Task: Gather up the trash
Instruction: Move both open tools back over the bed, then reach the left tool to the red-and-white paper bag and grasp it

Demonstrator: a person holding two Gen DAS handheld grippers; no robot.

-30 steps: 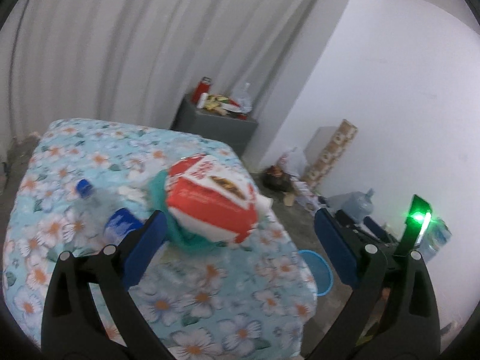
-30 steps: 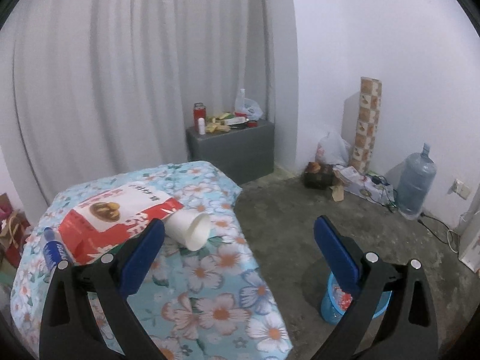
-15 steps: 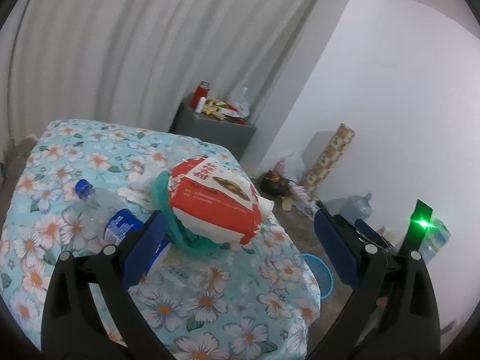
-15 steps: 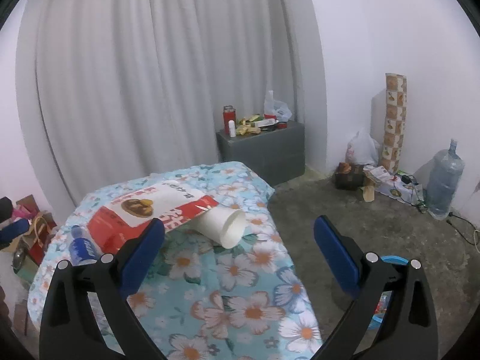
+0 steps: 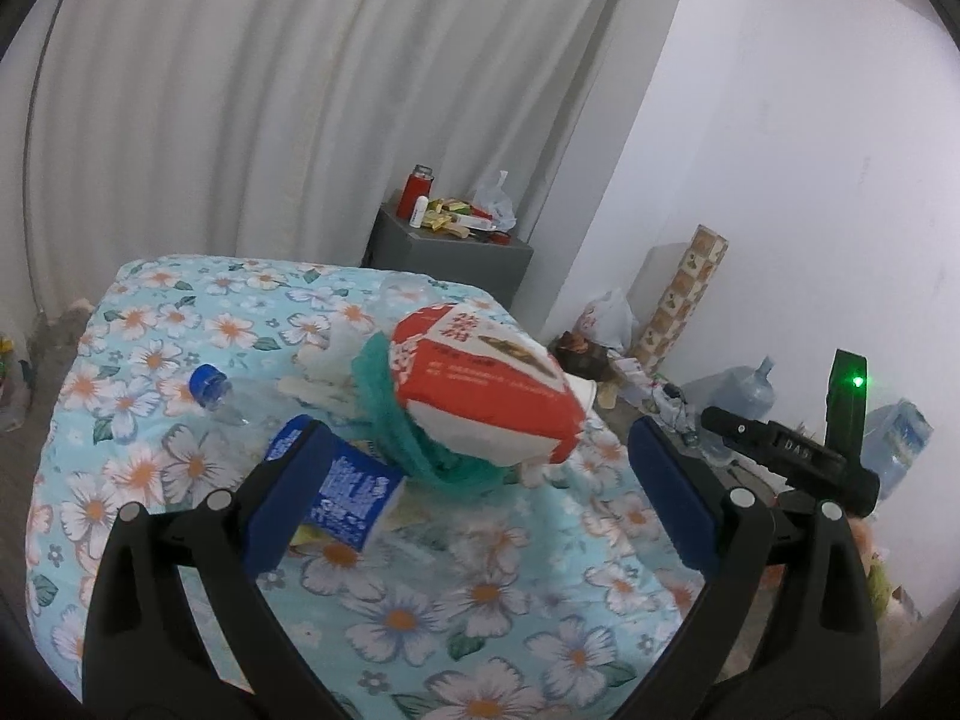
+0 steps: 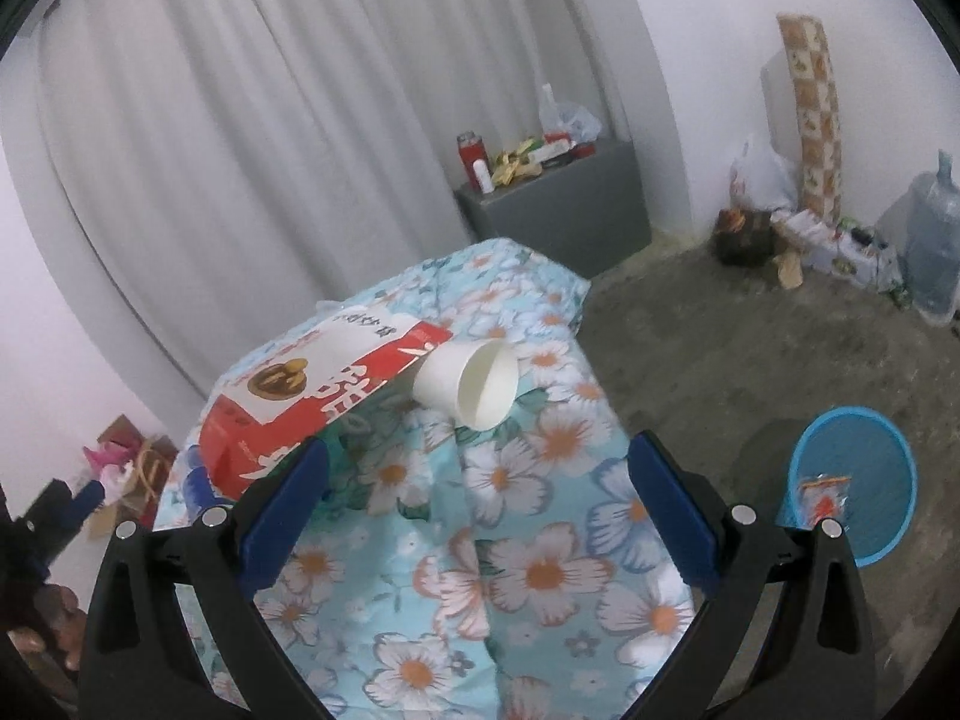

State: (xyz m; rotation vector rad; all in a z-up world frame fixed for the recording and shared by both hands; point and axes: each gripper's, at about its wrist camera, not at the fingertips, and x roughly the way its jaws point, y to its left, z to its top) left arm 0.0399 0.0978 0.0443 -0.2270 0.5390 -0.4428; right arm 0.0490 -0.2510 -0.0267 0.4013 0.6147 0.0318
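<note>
Trash: a red-and-white snack bag [image 5: 486, 390], a white paper cup [image 6: 471, 384] on its side, a clear bottle with a blue cap [image 5: 207, 387] and a crumpled green bag [image 5: 414, 450], all on the floral-cloth counter [image 5: 180, 324].
Bin: blue basket [image 6: 855, 483] on the floor beside the counter, with a wrapper inside.
Left gripper [image 5: 474, 492]: fingers spread wide, empty, above the counter near the bottle.
Right gripper [image 6: 477, 501]: fingers spread wide, empty, short of the cup.
</note>
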